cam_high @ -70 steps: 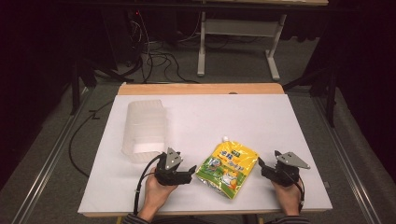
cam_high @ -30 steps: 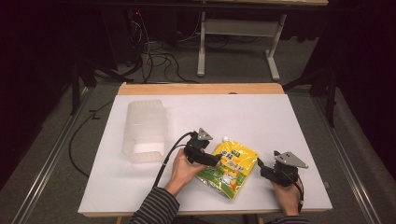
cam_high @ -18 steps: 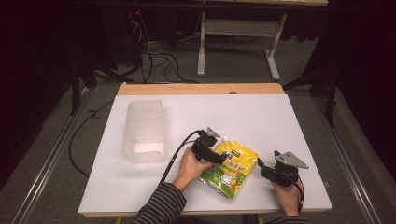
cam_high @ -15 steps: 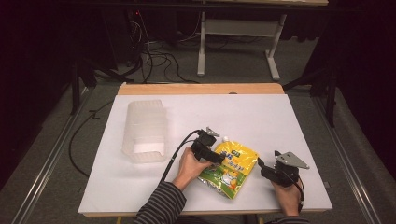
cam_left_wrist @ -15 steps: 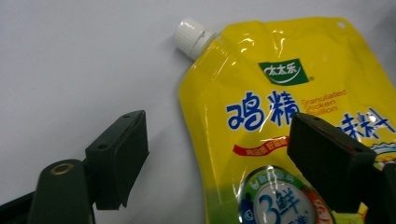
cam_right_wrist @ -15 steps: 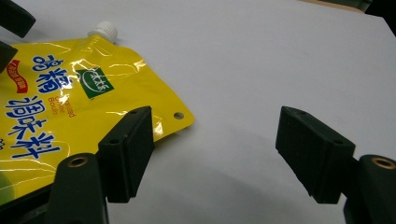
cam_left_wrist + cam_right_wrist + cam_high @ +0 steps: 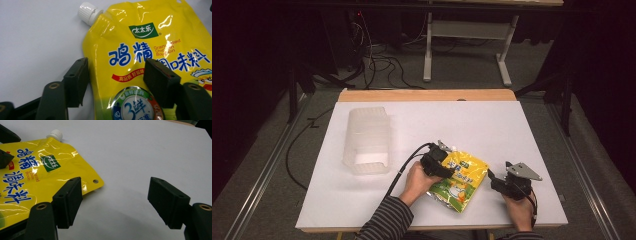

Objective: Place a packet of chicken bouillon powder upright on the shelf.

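A yellow spouted seasoning pouch (image 7: 458, 179) lies flat on the white table (image 7: 472, 120), its white cap (image 7: 87, 10) at the far corner. My left gripper (image 7: 443, 165) hovers open over the pouch's (image 7: 140, 37) upper left edge; one jaw stands over the table, the other over the printed face. In the left gripper view the left gripper (image 7: 116, 80) holds nothing. My right gripper (image 7: 494, 181) rests open just right of the pouch. In the right gripper view the right gripper (image 7: 115, 202) is open over bare table, beside the pouch's (image 7: 37, 175) punched corner.
A clear plastic container (image 7: 367, 140) lies on its side at the table's left. The far half of the table is bare white surface. Beyond its wooden far edge (image 7: 427, 95) are cables and a metal stand on a dark floor.
My left gripper has moved forward and right from the table's front onto the pouch's upper left corner. The right gripper and the pouch have stayed put.
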{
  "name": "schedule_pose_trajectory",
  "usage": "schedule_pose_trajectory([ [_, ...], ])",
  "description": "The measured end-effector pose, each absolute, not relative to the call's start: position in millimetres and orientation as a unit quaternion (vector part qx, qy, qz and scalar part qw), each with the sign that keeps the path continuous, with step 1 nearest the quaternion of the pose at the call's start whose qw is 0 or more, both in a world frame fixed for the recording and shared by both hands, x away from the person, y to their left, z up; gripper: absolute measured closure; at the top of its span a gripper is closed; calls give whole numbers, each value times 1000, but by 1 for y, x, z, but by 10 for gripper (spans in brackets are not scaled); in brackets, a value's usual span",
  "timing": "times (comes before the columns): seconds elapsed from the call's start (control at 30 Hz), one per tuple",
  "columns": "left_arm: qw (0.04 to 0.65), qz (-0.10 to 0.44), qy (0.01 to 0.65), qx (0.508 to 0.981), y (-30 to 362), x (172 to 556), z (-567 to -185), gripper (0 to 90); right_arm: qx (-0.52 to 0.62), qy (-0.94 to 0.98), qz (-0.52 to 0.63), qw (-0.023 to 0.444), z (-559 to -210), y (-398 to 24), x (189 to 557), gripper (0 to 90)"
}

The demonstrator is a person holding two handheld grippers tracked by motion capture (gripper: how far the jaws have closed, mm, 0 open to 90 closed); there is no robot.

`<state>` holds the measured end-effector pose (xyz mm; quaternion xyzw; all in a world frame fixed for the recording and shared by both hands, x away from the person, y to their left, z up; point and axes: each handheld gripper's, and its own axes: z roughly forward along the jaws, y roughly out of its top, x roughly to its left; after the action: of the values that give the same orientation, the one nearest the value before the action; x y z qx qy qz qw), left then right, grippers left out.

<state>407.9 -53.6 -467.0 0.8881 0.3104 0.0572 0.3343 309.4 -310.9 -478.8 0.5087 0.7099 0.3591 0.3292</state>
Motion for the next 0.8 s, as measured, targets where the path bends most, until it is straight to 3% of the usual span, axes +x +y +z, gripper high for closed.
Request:
schedule_pose_trajectory([
  [0.1, 323, 79, 304, 893, -55, 404, -466, 492, 511, 707, 361, 329, -479, -312, 309, 280],
  [0.37, 308, 80, 316, 894, -55, 404, -463, 651, 508, 711, 355, 331, -479, -310, 310, 280],
  [0.8, 344, 32, 333, 877, -41, 411, -458, 884, 510, 708, 362, 328, -479, -311, 309, 279],
])
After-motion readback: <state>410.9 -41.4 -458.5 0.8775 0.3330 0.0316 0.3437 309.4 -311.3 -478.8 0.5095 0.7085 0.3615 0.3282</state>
